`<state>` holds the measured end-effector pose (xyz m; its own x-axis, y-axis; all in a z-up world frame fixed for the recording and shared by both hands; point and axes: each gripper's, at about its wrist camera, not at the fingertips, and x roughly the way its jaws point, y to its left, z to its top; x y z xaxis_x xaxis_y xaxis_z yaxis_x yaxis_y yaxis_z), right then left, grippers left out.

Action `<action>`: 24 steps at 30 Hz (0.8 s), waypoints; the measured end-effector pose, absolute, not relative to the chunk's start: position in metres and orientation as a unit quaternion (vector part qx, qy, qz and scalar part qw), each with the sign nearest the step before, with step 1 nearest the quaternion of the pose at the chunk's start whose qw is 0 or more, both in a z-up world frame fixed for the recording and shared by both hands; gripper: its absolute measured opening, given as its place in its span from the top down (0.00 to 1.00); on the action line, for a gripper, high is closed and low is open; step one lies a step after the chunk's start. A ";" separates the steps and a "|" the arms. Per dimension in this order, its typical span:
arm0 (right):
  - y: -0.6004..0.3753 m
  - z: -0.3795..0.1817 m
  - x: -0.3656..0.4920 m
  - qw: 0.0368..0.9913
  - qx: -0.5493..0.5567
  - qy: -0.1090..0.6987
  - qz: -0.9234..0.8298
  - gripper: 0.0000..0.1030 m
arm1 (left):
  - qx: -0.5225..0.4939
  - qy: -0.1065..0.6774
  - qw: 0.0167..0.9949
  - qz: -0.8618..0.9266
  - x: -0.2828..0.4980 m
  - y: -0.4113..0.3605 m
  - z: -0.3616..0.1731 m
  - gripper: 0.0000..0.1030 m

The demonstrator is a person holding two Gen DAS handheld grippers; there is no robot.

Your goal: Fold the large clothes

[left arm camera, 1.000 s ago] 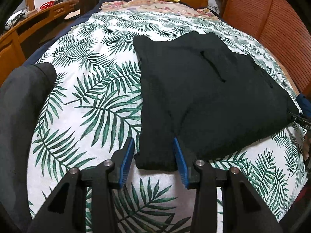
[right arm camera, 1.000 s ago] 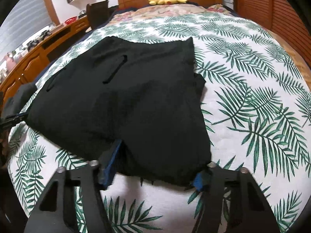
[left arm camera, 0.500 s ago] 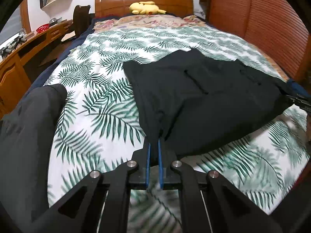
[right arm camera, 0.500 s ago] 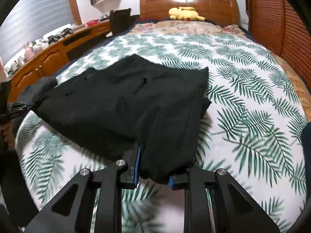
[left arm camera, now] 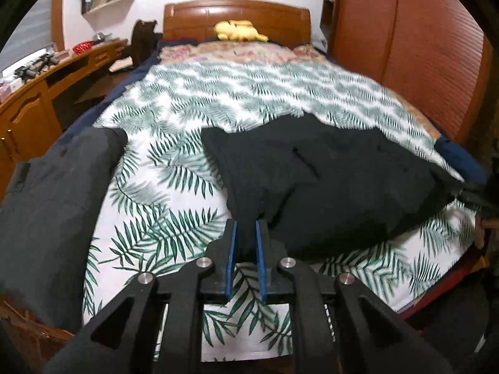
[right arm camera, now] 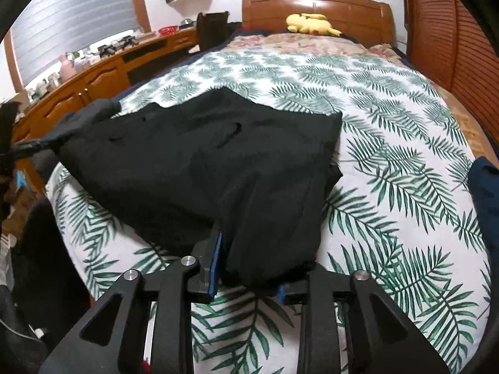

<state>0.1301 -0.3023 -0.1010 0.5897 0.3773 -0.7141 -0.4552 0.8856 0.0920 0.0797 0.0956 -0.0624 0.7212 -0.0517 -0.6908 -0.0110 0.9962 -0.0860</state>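
Observation:
A large black garment [left arm camera: 327, 184] lies partly folded on the leaf-print bed [left arm camera: 174, 168], with its near edge lifted. My left gripper [left arm camera: 246, 233] is shut on the garment's near left corner. In the right wrist view the same garment [right arm camera: 199, 162] stretches from the far left to the near middle. My right gripper [right arm camera: 249, 268] is shut on a thick bunch of its near right corner, and the cloth hides the right fingertip. The other gripper shows at the far left edge of the right wrist view [right arm camera: 28, 149], pulling the cloth taut.
A dark grey garment [left arm camera: 53, 205] lies at the bed's left edge. A yellow plush toy [right arm camera: 308, 23] sits by the wooden headboard [left arm camera: 237, 15]. A wooden desk [right arm camera: 93, 74] runs along the left. A louvred wooden wardrobe [left arm camera: 421, 62] stands at the right. Blue cloth [right arm camera: 486, 193] lies at the bed's right edge.
Both grippers closed on the garment's near corners, then lifted and drew back toward the foot of the bed. The garment's near edge rose and pulled taut between them.

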 end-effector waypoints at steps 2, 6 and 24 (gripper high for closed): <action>-0.302 -0.101 0.133 0.893 -0.050 0.386 0.227 0.64 | -0.038 0.355 0.934 -0.006 0.077 0.089 -0.052 0.90; -0.300 -0.100 0.134 0.897 -0.051 0.383 0.213 0.56 | -0.020 0.339 0.941 -0.010 0.081 0.074 -0.038 0.85; -0.310 -0.121 0.146 0.899 -0.040 0.396 0.180 0.26 | 0.017 0.389 0.914 -0.114 0.141 -0.050 -0.086 0.79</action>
<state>0.1463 -0.3103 -0.1206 0.6211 0.2927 -0.7270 -0.3566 0.9316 0.0704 0.1406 -0.0501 -0.0863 0.6717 -0.1941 -0.7149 0.2212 0.9736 -0.0565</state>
